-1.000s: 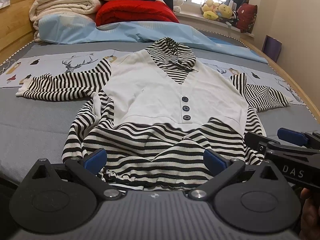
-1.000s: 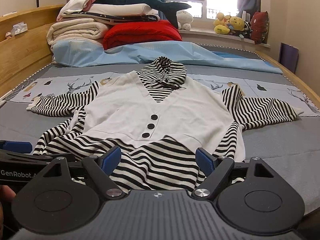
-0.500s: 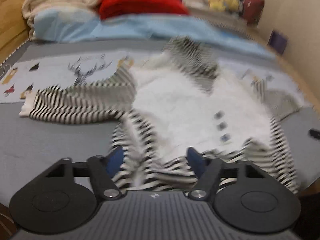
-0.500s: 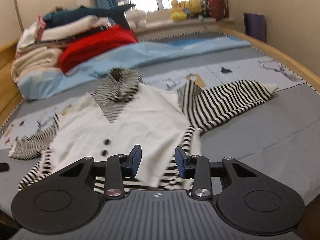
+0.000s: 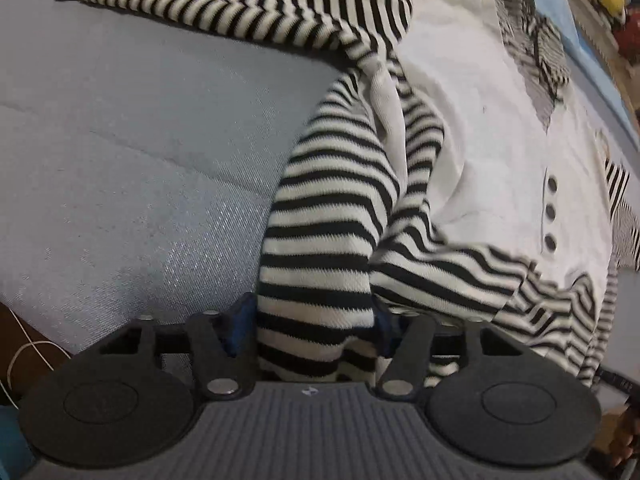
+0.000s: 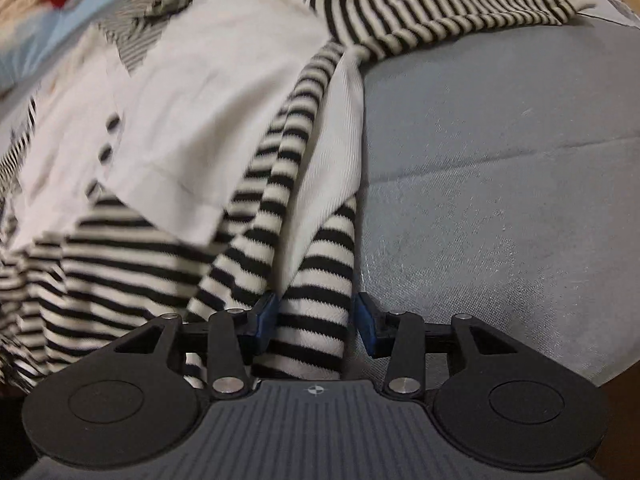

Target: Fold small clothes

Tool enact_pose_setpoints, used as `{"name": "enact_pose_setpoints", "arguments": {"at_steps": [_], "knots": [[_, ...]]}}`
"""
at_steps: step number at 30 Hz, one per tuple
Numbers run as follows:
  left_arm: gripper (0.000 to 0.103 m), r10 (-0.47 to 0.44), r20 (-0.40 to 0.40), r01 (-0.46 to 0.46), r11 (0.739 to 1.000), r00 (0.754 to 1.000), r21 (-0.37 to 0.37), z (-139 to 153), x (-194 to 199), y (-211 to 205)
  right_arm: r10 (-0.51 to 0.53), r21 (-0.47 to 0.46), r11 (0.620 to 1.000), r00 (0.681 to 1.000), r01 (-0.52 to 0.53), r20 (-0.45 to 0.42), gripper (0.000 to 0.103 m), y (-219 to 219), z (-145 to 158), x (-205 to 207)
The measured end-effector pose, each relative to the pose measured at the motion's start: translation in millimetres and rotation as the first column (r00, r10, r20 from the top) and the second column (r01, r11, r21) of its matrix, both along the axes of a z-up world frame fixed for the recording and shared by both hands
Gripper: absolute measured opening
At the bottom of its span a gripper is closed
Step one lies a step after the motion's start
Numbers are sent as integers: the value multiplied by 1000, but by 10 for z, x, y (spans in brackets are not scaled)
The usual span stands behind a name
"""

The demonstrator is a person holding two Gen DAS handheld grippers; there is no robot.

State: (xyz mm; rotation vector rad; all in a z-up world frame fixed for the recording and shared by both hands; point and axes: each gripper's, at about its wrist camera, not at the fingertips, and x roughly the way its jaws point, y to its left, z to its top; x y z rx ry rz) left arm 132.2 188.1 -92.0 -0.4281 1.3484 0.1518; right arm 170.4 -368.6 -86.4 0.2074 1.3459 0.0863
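The small striped garment (image 5: 492, 120), a white vest-front top with black-and-white striped sleeves and hem, lay spread on the grey bedcover (image 5: 132, 152), filling the right half of the left wrist frame and the left half of the right wrist frame. In the left wrist view the left gripper (image 5: 316, 330) pointed steeply down at the bottom centre, and a bunched fold of the striped hem (image 5: 320, 280) filled the gap between its blue pads (image 5: 240, 320); the jaws had just been closing, and the cloth touched both pads, so it looked gripped at a medium width. One striped sleeve (image 5: 248, 4) stretched across the upper left of that frame. In the right wrist view the right gripper (image 6: 316, 320) stood at the bottom centre with a narrower striped fold (image 6: 316, 312) between its blue pads (image 6: 264, 316); the cloth met the left pad, while a sliver of gap showed at the right pad, the jaws having just eased slightly wider. The other sleeve (image 6: 440, 4) lay across the upper right. Three dark buttons (image 5: 551, 212) ran down the white front.
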Motion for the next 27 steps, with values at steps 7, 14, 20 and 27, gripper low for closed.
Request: {"name": "enact_pose_setpoints", "arguments": {"at_steps": [7,14,20,27], "knots": [[10,-80,-1,80,995,997,-55,-41,-7,-153,-2,42,999,999,0,45,3,-29,109,-31],[9,-175,38,178,975,984,-135,99,-154,-331,-164,22,986,973,162,160,3,-542,315,-144],[10,-140,-31,139,990,990,-30,36,-173,-198,-75,49,996,993,71,89,4,-447,176,-170],[46,-162,151,153,986,975,71,443,-220,-337,2,-105,994,971,24,239,17,-265,421,-250]]}}
